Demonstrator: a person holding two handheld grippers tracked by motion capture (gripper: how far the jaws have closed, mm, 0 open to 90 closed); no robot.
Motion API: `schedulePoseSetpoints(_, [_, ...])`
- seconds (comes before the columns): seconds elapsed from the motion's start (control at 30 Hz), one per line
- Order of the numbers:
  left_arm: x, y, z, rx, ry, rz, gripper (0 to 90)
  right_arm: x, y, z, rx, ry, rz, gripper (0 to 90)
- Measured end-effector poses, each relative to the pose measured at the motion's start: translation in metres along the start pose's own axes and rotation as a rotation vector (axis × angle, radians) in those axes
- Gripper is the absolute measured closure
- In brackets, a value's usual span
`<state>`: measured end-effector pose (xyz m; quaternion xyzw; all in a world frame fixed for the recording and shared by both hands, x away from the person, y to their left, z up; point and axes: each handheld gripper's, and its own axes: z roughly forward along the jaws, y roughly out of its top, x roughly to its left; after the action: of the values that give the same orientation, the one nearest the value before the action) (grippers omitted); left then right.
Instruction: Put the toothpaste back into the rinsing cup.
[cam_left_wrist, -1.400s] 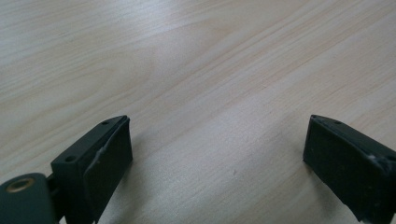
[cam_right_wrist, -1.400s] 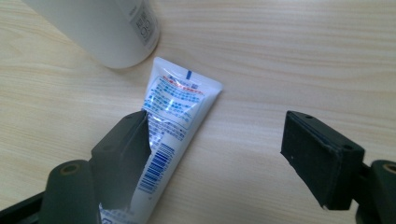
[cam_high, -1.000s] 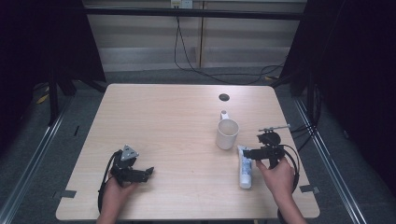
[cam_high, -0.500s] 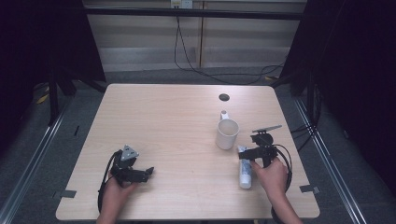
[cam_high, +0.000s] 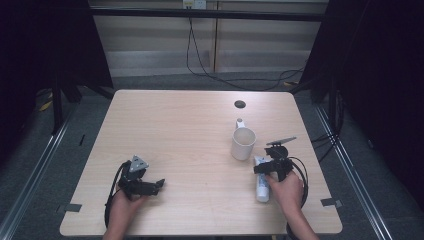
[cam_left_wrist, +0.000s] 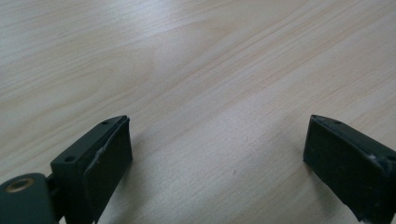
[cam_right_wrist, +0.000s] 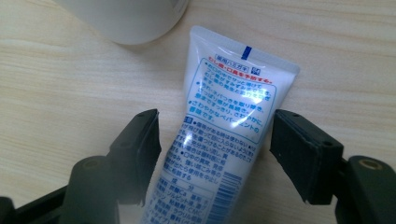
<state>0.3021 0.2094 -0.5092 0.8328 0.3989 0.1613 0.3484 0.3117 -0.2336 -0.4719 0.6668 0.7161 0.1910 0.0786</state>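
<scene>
Closing in, the right gripper (cam_right_wrist: 215, 154) has dropped over the toothpaste tube (cam_right_wrist: 224, 116), jaws narrowing either side, not yet pinching; left gripper (cam_left_wrist: 215, 163) idles wide open.

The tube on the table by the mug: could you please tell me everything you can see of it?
The tube is white, soft-looking plastic with a flat crimped end bearing a small blue mark. Its face carries a blue-framed panel of blue print, a red line above it, and black print with a barcode lower down. It lies flat on the wooden table, crimped end toward the white mug. The right tool straddles it, jaws just closing, a slim gap visible at each pad.
</scene>
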Motion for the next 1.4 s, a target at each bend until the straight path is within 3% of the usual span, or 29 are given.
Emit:
schedulePoseSetpoints(0.27, [0.0,0.0,0.0,0.0,-0.002,-0.002,7.4,0.001,-0.001,0.002,-0.01,-0.018,0.0,37.2])
schedulePoseSetpoints(0.6, [0.0,0.0,0.0,0.0,-0.003,0.0,7.4,0.0,-0.001,0.004,-0.003,-0.006,0.024,39.3])
schedulePoseSetpoints(0.73, [0.0,0.0,0.0,0.0,-0.003,-0.002,7.4,0.0,-0.003,0.003,-0.012,0.006,0.019,50.8])
schedulePoseSetpoints(0.87, [0.0,0.0,0.0,0.001,-0.002,0.003,7.4,0.003,-0.005,0.0,-0.042,-0.004,-0.006,62.1])
schedulePoseSetpoints(1.0, [0.0,0.0,0.0,0.0,-0.003,-0.001,7.4,0.003,-0.008,-0.005,-0.071,-0.017,-0.022,67.2])
schedulePoseSetpoints(1.13, [0.0,0.0,0.0,0.001,-0.003,0.0,7.4,-0.014,-0.015,-0.012,-0.116,0.062,0.043,67.8])
schedulePoseSetpoints(1.4, [0.0,0.0,0.0,0.0,-0.003,0.0,7.4,-0.024,-0.02,-0.033,-0.24,0.097,0.048,67.6])
